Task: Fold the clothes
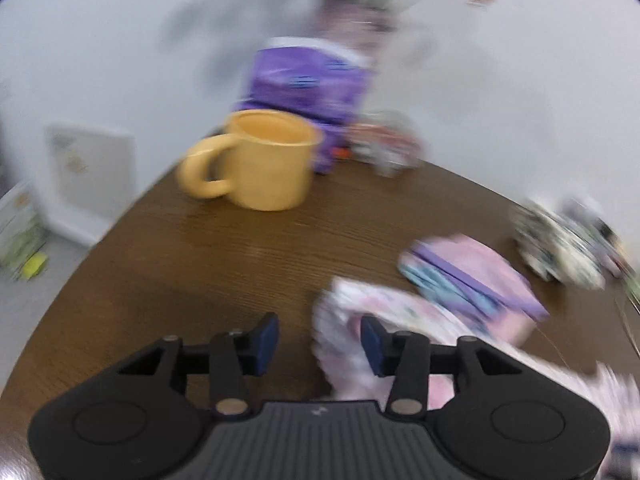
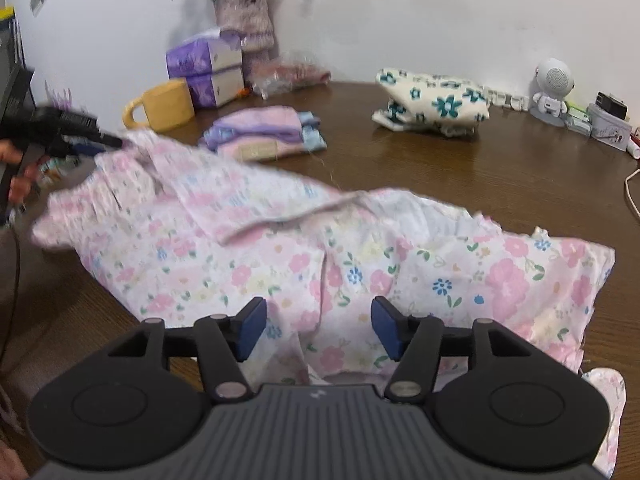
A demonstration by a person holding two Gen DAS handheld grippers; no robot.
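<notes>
A pink floral garment (image 2: 304, 248) lies spread and rumpled across the brown table (image 2: 520, 168). My right gripper (image 2: 319, 330) is open just above its near edge, holding nothing. My left gripper (image 1: 319, 344) is open at the garment's left end (image 1: 352, 320); it also shows in the right wrist view (image 2: 116, 142) at that raised corner. A folded pink and purple stack (image 2: 266, 132) lies behind the garment, also seen in the left wrist view (image 1: 476, 276). A cream garment with teal flowers (image 2: 434, 102) is heaped at the back.
A yellow mug (image 1: 260, 160) and purple tissue boxes (image 2: 206, 68) stand at the back left, with a flower vase (image 2: 246, 20) behind. A small white robot figure (image 2: 552, 88), small boxes and a white cable (image 2: 632, 196) sit at the far right.
</notes>
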